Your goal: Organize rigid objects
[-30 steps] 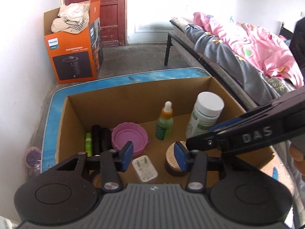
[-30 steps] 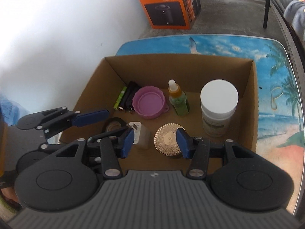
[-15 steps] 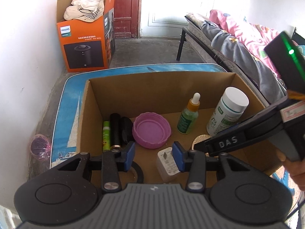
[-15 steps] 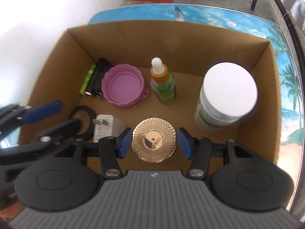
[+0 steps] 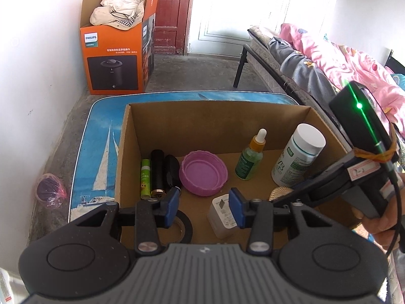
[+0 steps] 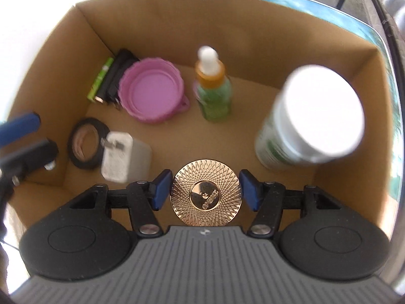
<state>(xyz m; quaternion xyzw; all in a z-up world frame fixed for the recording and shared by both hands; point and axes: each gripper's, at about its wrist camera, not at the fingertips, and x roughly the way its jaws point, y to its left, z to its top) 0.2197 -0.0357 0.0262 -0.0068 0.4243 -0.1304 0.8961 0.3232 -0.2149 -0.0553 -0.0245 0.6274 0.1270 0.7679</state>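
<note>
Left wrist view is looking down into an open cardboard box (image 5: 131, 136) standing on a table with a sea-and-sailboat print (image 5: 101, 136), where the left gripper (image 5: 203, 206) is hanging with its jaws apart and nothing between them, above a white plug adapter (image 5: 220, 217) and a roll of black tape (image 5: 183, 224). Behind them a purple lid (image 5: 202, 172), a green dropper bottle (image 5: 249, 159), a white-capped supplement bottle (image 5: 298, 157) and a cluster of a green tube and black tubes (image 5: 157, 172) are sitting on the box floor; a hand (image 5: 379, 225) is gripping the right tool's handle at the frame edge. Right wrist view is showing the right gripper (image 6: 205, 193) pointing steeply down with its jaws, which have just been opening, flanking a round gold jar lid (image 6: 205, 193), a sliver of gap showing on each side, so no grip is being made yet. Judged from here, closing off-centre could be squeezing the smooth round lid sideways out of the pads, or nudging it into the adapter just beside it. Only the left view is taking in the orange Philips carton (image 5: 116, 58), the red door and the bed; only the right view is revealing the whole gold lid, which the other camera is catching as a mere edge.
</note>
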